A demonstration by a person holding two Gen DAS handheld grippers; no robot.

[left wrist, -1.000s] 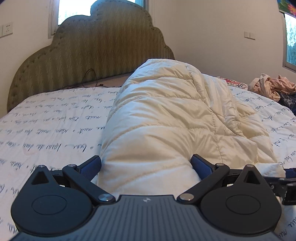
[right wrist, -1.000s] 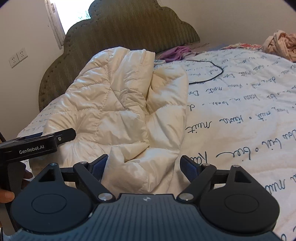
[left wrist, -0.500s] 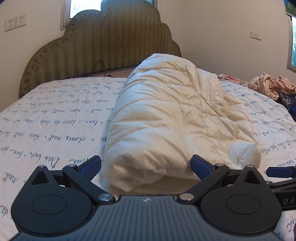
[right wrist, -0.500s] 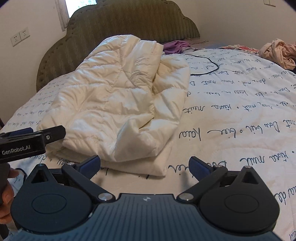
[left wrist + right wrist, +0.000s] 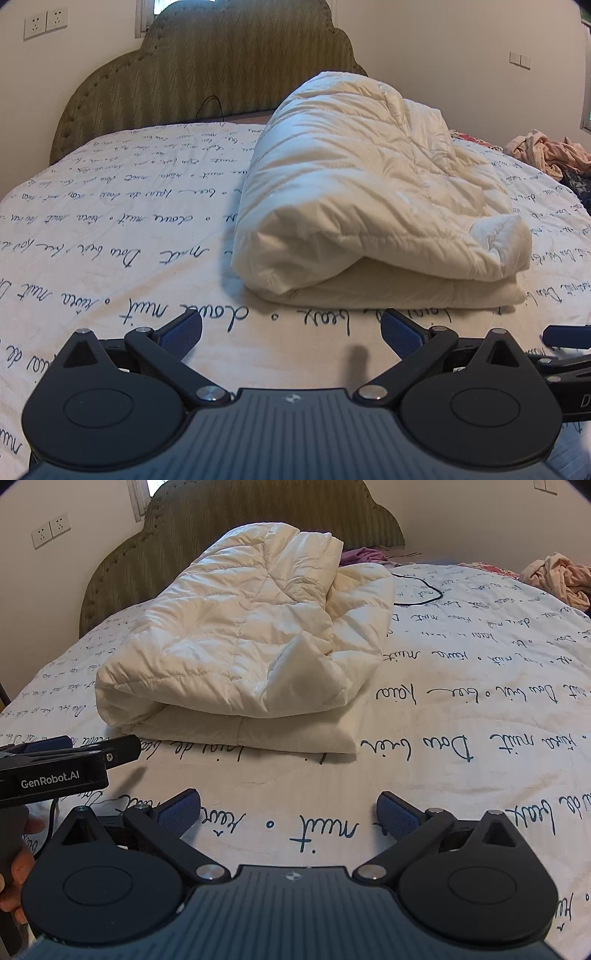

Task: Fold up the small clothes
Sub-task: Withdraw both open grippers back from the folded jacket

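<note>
A cream quilted puffer jacket (image 5: pixel 362 206) lies folded in a thick bundle on the bed; it also shows in the right wrist view (image 5: pixel 251 653). My left gripper (image 5: pixel 291 332) is open and empty, a short way back from the jacket's near edge. My right gripper (image 5: pixel 288 812) is open and empty, also back from the jacket. The left gripper's body (image 5: pixel 55 771) shows at the left of the right wrist view, and the right gripper's fingers (image 5: pixel 565 336) at the right edge of the left wrist view.
The bed sheet (image 5: pixel 110 240) is white with dark script. A padded olive headboard (image 5: pixel 221 62) stands behind. A pile of pink clothes (image 5: pixel 546 151) lies at the far right. A black cable (image 5: pixel 421 590) and a purple cloth (image 5: pixel 362 555) lie near the headboard.
Both grippers have let go of the jacket and pulled back from it. The jacket now rests folded on the bed, farther from both cameras.
</note>
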